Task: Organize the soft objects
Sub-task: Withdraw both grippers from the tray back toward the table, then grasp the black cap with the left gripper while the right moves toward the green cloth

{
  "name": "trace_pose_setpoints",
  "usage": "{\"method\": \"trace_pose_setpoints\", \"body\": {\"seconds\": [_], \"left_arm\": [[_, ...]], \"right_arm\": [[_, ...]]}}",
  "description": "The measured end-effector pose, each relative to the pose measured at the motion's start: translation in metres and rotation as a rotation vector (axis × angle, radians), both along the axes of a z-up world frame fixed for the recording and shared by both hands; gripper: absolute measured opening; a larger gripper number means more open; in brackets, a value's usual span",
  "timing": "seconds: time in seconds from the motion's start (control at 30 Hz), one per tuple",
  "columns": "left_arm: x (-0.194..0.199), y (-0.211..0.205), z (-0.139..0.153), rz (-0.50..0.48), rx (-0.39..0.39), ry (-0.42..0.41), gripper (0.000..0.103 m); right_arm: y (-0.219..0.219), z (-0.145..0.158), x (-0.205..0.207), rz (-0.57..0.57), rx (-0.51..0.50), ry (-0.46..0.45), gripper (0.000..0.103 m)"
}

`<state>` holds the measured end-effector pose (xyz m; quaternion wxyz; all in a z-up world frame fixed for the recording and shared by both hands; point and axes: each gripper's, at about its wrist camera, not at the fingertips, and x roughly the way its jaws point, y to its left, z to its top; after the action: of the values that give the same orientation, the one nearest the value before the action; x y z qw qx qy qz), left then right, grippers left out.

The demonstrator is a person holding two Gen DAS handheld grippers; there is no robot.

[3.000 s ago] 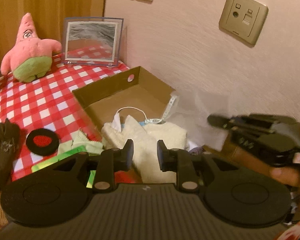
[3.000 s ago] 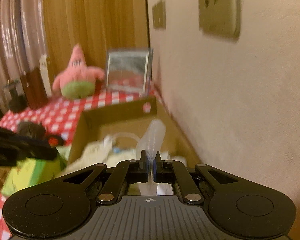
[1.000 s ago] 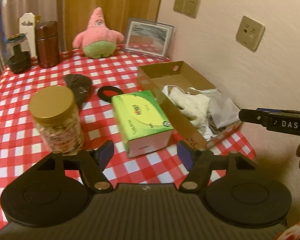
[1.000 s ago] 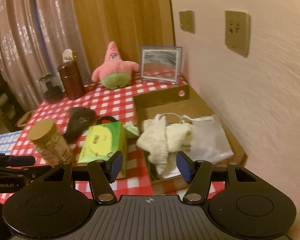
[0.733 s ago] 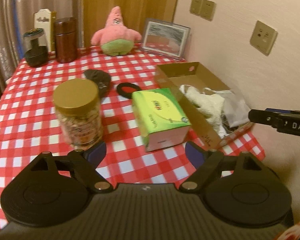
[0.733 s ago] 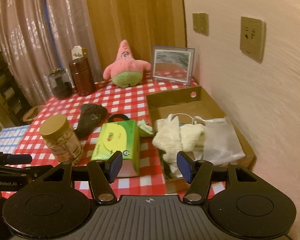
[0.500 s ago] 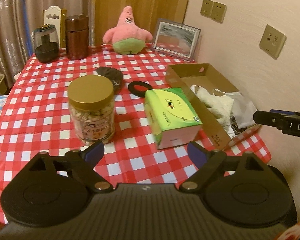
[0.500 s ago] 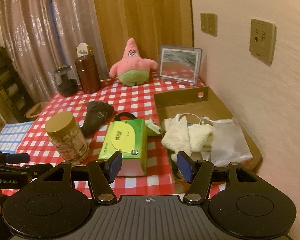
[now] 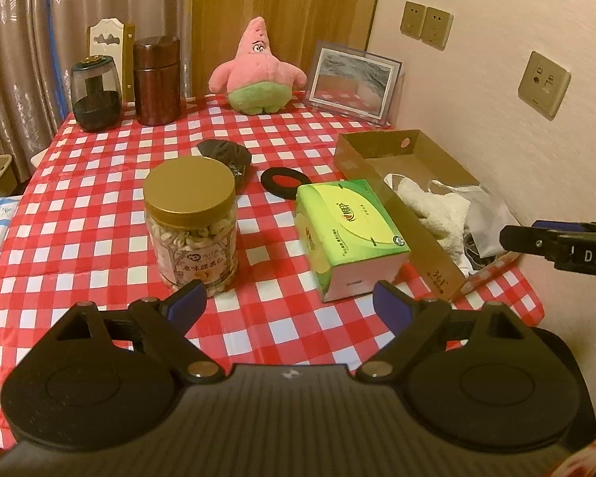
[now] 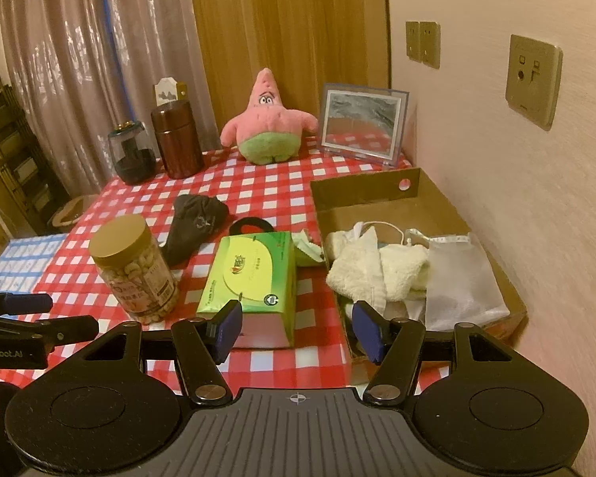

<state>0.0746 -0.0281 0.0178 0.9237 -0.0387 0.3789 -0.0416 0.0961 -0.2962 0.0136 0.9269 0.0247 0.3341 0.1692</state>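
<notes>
Blue-padded left gripper (image 9: 290, 304) jaws just spread wide, empty; right gripper (image 10: 298, 328) jaws parted, empty.

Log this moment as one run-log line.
left gripper: open, empty | right gripper: open, empty | cardboard box: holds white towels | black glove: on tablecloth

Both grippers (image 9: 290, 304) (image 10: 296, 332) back from box (image 10: 413, 202), empty, jaws apart.

Right gripper (image 9: 556, 244) cut off by frame edge, jar (image 9: 190, 222) label too small to read
</notes>
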Motion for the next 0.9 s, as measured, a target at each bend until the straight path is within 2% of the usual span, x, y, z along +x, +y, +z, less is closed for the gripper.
{"method": "trace_pose_setpoints", "body": {"seconds": [0.53,0.9], "left_arm": [[0.007,0.003,-0.003,-0.041,-0.024,-0.007,0.089],[0.023,0.012,-0.003,-0.11,-0.027,-0.011,0.089]], "right_arm": [[0.003,-0.014,0.01,0.019,0.004,0.021,0.062],[0.003,-0.015,0.038,0.08,-0.045,-0.003,0.062]]}}
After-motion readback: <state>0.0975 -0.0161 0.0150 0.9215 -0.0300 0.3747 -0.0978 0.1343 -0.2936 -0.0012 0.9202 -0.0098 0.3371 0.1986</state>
